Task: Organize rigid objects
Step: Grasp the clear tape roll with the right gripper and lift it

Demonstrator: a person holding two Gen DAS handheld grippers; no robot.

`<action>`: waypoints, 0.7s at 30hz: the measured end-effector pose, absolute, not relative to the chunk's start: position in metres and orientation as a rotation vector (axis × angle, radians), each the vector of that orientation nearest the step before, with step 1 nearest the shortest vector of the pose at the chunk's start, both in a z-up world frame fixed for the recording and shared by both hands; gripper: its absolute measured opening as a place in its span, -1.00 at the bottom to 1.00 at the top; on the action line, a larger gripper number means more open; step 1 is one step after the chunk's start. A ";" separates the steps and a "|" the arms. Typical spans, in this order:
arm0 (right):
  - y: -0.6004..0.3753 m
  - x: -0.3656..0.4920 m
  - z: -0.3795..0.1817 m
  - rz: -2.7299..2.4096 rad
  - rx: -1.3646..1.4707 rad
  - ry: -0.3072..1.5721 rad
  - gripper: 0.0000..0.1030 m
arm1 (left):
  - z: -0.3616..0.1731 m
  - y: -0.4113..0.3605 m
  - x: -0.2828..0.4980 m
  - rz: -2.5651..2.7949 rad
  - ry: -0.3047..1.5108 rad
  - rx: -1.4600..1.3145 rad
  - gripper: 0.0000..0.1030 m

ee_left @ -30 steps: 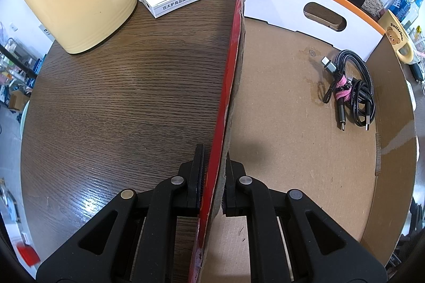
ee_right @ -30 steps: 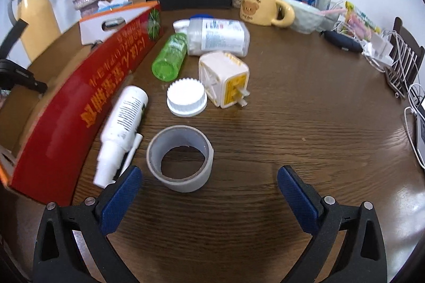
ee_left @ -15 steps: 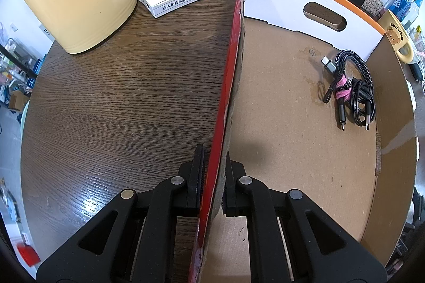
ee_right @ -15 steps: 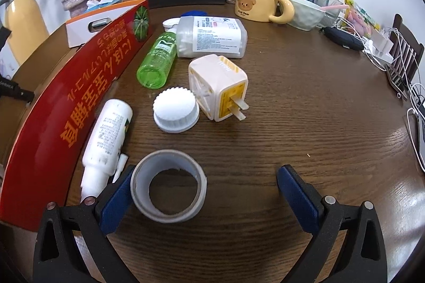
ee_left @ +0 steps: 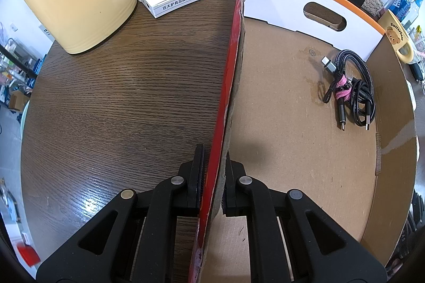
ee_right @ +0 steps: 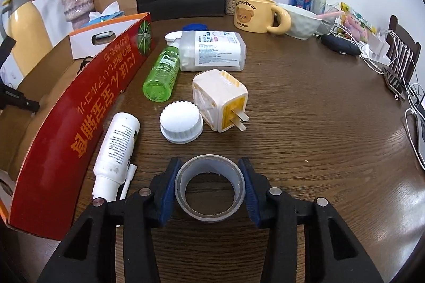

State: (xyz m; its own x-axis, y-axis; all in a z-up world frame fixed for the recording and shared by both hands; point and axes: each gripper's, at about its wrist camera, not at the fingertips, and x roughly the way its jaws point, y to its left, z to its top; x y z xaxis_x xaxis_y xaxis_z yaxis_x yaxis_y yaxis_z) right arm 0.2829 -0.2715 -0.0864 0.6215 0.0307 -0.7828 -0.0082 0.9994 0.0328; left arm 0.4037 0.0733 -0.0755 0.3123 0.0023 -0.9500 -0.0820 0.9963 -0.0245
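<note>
**Cardboard box pinched, tape roll gripped**

Cardboard, red outside: our left gripper (ee_left: pixel 212 192) pinched the wall of the shallow red-sided cardboard box (ee_left: pixel 305 123), a bundled black cable (ee_left: pixel 350 94) lying inside. Beside the box on the dark wooden table (ee_right: pixel 305 123), our right gripper (ee_right: pixel 208 190) had just been closing, and its blue pads (ee_right: pixel 167 192) now pressed both sides of the grey tape roll (ee_right: pixel 209 190).

Both hand-held grippers (ee_left: pixel 212 176) (ee_right: pixel 209 190) clamped, angled downward
</note>
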 end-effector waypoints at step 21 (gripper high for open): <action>-0.250 0.288 -0.031 -0.023 -0.074 0.673 -0.06 | -0.075 0.073 0.404 0.056 1.252 -0.073 -0.88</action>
State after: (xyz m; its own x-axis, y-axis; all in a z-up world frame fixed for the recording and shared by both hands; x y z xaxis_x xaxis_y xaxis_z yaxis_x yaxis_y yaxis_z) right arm 0.2877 -0.2498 -0.0310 0.7817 -0.0454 -0.6220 -0.0028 0.9971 -0.0762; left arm 0.4037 0.0735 -0.0755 0.3123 0.0023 -0.9500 -0.0820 0.9963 -0.0245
